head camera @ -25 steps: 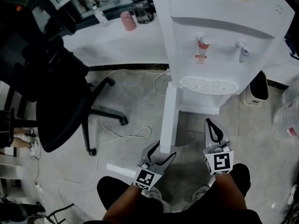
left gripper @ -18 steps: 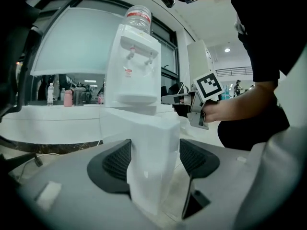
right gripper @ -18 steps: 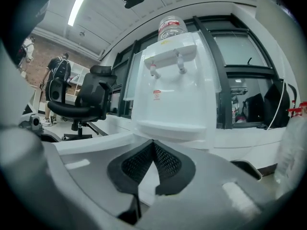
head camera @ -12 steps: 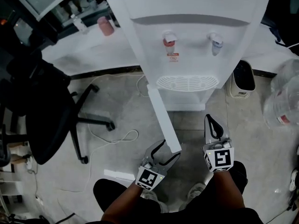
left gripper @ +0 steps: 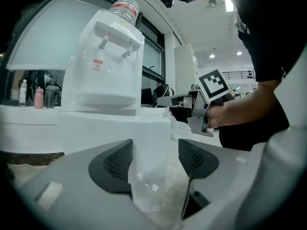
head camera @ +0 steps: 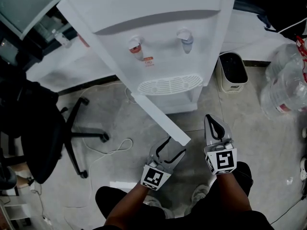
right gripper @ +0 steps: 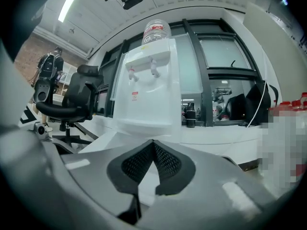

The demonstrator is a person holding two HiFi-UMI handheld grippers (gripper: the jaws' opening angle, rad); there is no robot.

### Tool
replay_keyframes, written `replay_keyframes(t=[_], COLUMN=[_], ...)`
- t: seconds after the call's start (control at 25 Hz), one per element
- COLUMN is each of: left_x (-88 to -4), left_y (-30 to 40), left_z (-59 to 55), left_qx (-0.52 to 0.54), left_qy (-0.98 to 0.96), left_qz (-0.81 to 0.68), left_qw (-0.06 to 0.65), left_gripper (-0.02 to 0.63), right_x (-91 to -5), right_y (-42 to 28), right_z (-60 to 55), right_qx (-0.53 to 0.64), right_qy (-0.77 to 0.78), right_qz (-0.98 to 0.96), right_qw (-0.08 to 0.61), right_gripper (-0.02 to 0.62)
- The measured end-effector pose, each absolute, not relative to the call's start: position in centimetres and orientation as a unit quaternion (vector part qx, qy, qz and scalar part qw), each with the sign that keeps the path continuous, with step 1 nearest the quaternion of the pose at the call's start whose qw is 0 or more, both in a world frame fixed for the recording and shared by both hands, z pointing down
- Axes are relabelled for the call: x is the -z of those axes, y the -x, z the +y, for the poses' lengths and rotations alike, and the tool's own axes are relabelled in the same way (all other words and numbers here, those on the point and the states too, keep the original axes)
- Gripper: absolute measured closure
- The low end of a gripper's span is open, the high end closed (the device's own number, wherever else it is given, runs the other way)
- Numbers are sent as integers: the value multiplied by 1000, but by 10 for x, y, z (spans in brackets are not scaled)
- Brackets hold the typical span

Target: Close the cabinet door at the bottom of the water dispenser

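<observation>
The white water dispenser (head camera: 158, 37) stands ahead of me on the grey floor. Its bottom cabinet door (head camera: 158, 116) stands swung out toward me, hinged at the left. My left gripper (head camera: 173, 147) straddles the door's free edge (left gripper: 144, 138), and its jaws are closing. The left pad lies against the panel, while a gap shows at the right pad. My right gripper (head camera: 211, 121) is shut and empty. It points at the dispenser (right gripper: 148, 90) just right of the door, and it shows in the left gripper view as well (left gripper: 165, 99).
A black office chair (head camera: 38, 133) stands at the left with a white cable (head camera: 115, 147) on the floor beside it. A small bin (head camera: 232, 71) and large water bottles (head camera: 288, 85) stand right of the dispenser. A white counter (head camera: 53, 71) runs behind.
The door's free edge has swung to the right with my left gripper around it. My right gripper has shifted right alongside, and the dispenser sits further left in the head view.
</observation>
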State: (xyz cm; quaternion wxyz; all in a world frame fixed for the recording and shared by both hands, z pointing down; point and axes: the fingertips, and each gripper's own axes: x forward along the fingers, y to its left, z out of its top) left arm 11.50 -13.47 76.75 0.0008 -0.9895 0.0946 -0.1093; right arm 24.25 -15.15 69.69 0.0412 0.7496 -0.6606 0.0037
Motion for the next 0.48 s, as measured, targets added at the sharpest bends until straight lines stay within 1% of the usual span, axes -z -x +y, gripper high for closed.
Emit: replay_keyframes(t=[0.24,0.48], left_x=[-770,-768], left_y=[-142,-168], left_z=[-139,-147], left_qx=[97,83], left_qy=[991,993], left_qz=[94,88], left_qw=[-6,-1], left_gripper=[285,286], right_x=[-696,-715], right_y=[-255,-261], right_z=[-145,-133], right_qx=[-5,-15], right_qy=[-758,-758], right_qz=[-651,-648], right_qw=[46,68], right_gripper=[594,594])
